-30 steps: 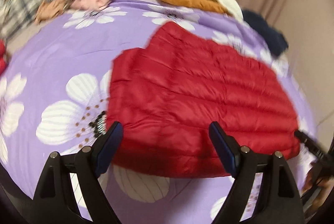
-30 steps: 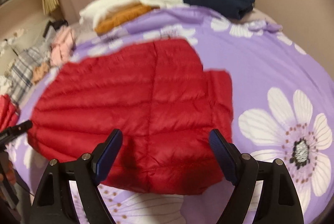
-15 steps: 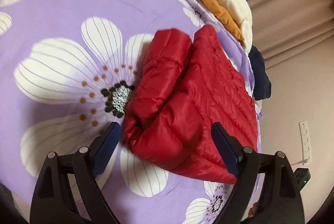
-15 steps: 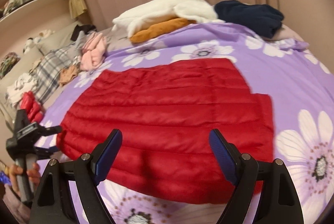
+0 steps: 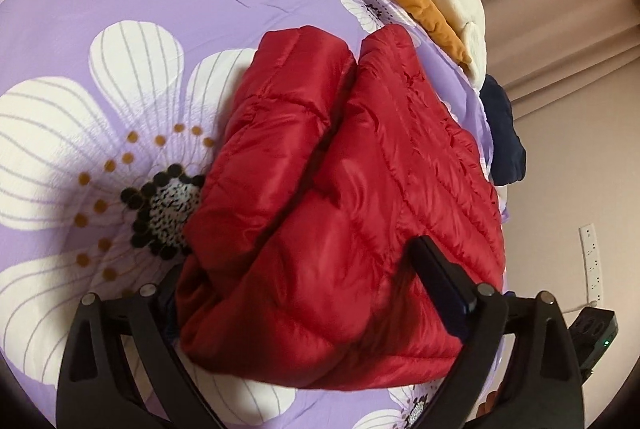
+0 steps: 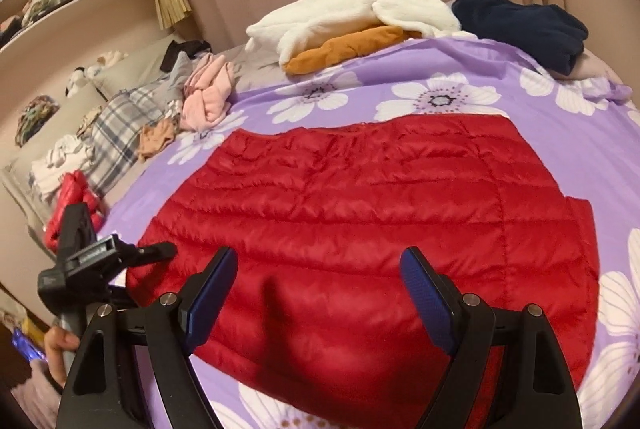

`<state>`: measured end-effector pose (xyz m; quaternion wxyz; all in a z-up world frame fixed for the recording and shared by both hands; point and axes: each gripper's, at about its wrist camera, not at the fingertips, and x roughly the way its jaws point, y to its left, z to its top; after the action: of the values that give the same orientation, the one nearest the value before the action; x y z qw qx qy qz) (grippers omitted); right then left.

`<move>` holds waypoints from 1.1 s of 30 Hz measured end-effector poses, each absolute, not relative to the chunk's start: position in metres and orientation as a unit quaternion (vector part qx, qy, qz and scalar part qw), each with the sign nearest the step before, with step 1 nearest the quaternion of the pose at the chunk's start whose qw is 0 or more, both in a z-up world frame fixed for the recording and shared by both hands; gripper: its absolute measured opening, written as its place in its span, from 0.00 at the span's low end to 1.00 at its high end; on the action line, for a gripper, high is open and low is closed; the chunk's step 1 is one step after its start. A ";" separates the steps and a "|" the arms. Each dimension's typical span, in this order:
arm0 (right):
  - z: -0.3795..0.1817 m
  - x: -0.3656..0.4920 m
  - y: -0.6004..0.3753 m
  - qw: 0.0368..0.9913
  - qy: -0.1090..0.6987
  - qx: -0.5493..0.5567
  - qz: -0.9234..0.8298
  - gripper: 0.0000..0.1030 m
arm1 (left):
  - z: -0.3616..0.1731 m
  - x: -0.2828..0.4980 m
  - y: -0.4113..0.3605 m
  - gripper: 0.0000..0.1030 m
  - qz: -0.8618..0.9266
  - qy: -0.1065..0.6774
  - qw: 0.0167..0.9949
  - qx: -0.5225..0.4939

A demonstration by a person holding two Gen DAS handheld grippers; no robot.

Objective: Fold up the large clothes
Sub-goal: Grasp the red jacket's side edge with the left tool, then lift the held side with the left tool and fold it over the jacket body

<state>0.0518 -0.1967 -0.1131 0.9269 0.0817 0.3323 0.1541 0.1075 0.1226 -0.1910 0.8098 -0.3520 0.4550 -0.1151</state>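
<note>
A red quilted jacket lay spread flat on the bed, over the purple flowered bedspread, reaching close to the near edge. Its left end was doubled, with a puffy fold lying beside the main body.

The left tongs stood wide apart around that bunched left end: the right finger pressed against the padded fabric, and the left finger was mostly hidden behind it. They straddled the jacket but were not closed on it. In the right wrist view, the left tongs showed at the jacket's left end, by the near left part of the bed.

The right tongs were open too, blue pads spread over the jacket's near hem; whether they touched the cloth could not be told.

Along the far edge of the bed lay a white fleece on top of an orange garment, with a navy garment beside them towards the far right corner. Pink clothes and a plaid cloth lay along the left edge.
</note>
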 end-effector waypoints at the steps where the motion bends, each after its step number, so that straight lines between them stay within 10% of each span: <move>1: -0.113 0.052 -0.195 0.927 0.332 0.081 0.156 0.82 | -0.192 0.108 0.122 0.93 -0.116 0.455 0.810 -0.352; 20: -0.134 0.075 -0.180 0.913 0.378 0.054 0.145 0.78 | -0.184 0.114 0.103 0.92 -0.103 0.458 0.830 -0.300; 33: -0.147 0.079 -0.185 0.907 0.392 0.070 0.140 0.77 | -0.140 0.100 0.079 0.63 -0.093 0.411 0.883 -0.208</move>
<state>0.0788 -0.1852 -0.1465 0.9067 0.0700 0.3918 0.1397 0.0999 0.0793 -0.1403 0.8827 -0.2082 0.4109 -0.0930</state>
